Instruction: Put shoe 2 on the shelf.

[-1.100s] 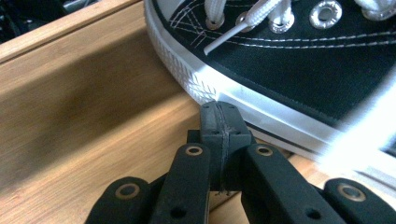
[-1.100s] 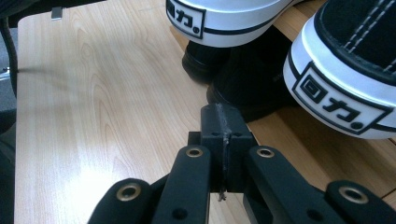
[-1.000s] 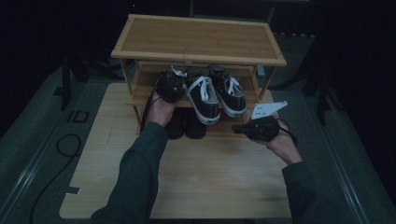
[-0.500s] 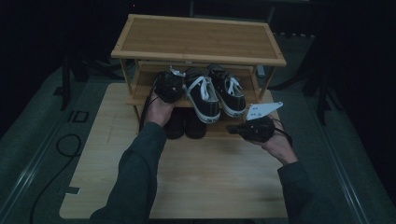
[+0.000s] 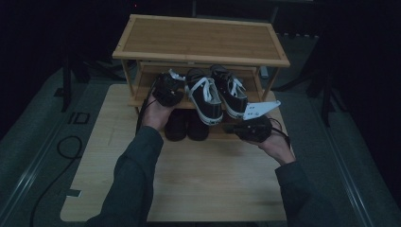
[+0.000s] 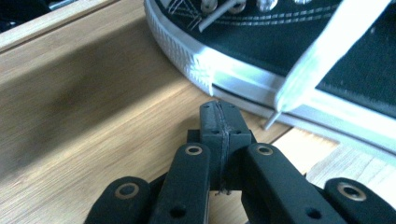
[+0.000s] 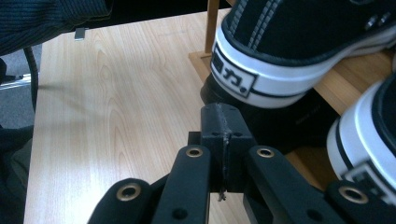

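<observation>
Right gripper (image 5: 236, 127) has slid in toward the rack (image 5: 201, 38) — jaws together, empty, just under the sneaker (image 7: 299, 51) heels. Left gripper (image 6: 219, 116) pressed together, empty, sneaker's sole just ahead — likely pre-grasp.

The dark shoes (image 5: 185, 125) on the rack's (image 5: 198, 40) lowest shelf are half hidden beneath the sneakers (image 5: 215, 94) above, their make too dim to tell, while the nearer sneaker's (image 6: 289, 51) upper runs off the left tongs view's top edge.
</observation>
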Demonstrator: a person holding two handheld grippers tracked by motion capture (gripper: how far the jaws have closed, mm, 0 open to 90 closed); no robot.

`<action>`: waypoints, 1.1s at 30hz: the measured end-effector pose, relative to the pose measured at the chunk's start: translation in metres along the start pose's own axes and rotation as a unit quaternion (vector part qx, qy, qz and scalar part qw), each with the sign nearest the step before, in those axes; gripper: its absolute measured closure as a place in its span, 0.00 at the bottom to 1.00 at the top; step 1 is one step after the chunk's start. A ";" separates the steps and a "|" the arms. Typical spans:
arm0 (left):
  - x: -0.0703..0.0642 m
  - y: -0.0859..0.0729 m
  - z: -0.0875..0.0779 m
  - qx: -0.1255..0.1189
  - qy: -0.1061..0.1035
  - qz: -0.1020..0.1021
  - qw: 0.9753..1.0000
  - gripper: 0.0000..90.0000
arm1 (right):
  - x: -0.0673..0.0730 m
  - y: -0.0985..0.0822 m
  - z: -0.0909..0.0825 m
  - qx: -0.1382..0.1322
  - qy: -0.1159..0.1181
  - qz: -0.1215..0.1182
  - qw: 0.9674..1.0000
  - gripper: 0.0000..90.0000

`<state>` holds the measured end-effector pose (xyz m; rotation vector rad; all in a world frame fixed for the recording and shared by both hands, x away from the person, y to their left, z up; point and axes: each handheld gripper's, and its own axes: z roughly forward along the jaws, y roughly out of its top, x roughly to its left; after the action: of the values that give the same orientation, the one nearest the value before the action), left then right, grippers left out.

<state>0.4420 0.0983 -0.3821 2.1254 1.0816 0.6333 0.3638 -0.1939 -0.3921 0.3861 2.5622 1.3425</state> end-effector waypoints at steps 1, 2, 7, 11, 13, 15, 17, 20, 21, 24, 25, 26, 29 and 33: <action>0.001 -0.001 -0.001 0.000 -0.003 0.000 1.000 1.00 | 0.000 0.001 0.001 -0.001 0.000 -0.001 1.000 1.00; 0.001 -0.001 -0.001 0.000 -0.003 0.000 1.000 1.00 | 0.000 0.002 0.002 -0.003 0.000 -0.001 1.000 1.00; 0.005 -0.007 -0.003 -0.006 -0.015 -0.002 1.000 1.00 | -0.002 0.005 0.005 -0.007 0.000 0.003 1.000 1.00; 0.005 -0.008 -0.003 -0.008 -0.018 0.000 1.000 1.00 | -0.001 0.007 0.008 -0.007 0.002 0.000 1.000 1.00; 0.004 -0.009 -0.004 -0.008 -0.018 0.006 1.000 1.00 | 0.000 0.009 0.010 -0.006 0.001 -0.002 1.000 1.00; 0.004 -0.010 -0.005 -0.007 -0.020 0.011 1.000 1.00 | 0.000 0.011 0.011 -0.009 0.001 -0.003 1.000 1.00; 0.004 -0.010 -0.006 -0.007 -0.020 0.010 1.000 1.00 | -0.001 0.012 0.013 -0.008 0.000 -0.002 1.000 1.00; 0.006 -0.011 -0.007 -0.008 -0.023 0.009 1.000 1.00 | -0.001 0.012 0.014 -0.007 -0.003 -0.001 1.000 1.00; 0.006 -0.012 -0.007 -0.008 -0.024 0.008 1.000 1.00 | -0.002 0.012 0.014 -0.008 -0.004 0.000 1.000 1.00; 0.007 -0.012 -0.007 -0.008 -0.024 0.009 1.000 1.00 | -0.002 0.012 0.014 -0.009 -0.003 0.000 1.000 1.00; 0.006 -0.011 -0.007 -0.007 -0.019 0.014 1.000 1.00 | -0.002 0.012 0.015 -0.010 -0.003 -0.001 1.000 1.00; 0.006 -0.012 -0.007 -0.007 -0.018 0.015 1.000 1.00 | -0.002 0.012 0.015 -0.010 -0.004 -0.001 1.000 1.00; 0.006 -0.012 -0.007 -0.008 -0.016 0.021 1.000 1.00 | -0.002 0.012 0.015 -0.010 -0.004 -0.002 1.000 1.00; 0.006 -0.012 -0.006 -0.008 -0.016 0.022 1.000 1.00 | -0.002 0.012 0.016 -0.013 -0.001 -0.001 1.000 1.00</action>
<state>0.4345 0.1108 -0.3862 2.1426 1.0115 0.6251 0.3721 -0.1752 -0.3908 0.3788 2.5410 1.3723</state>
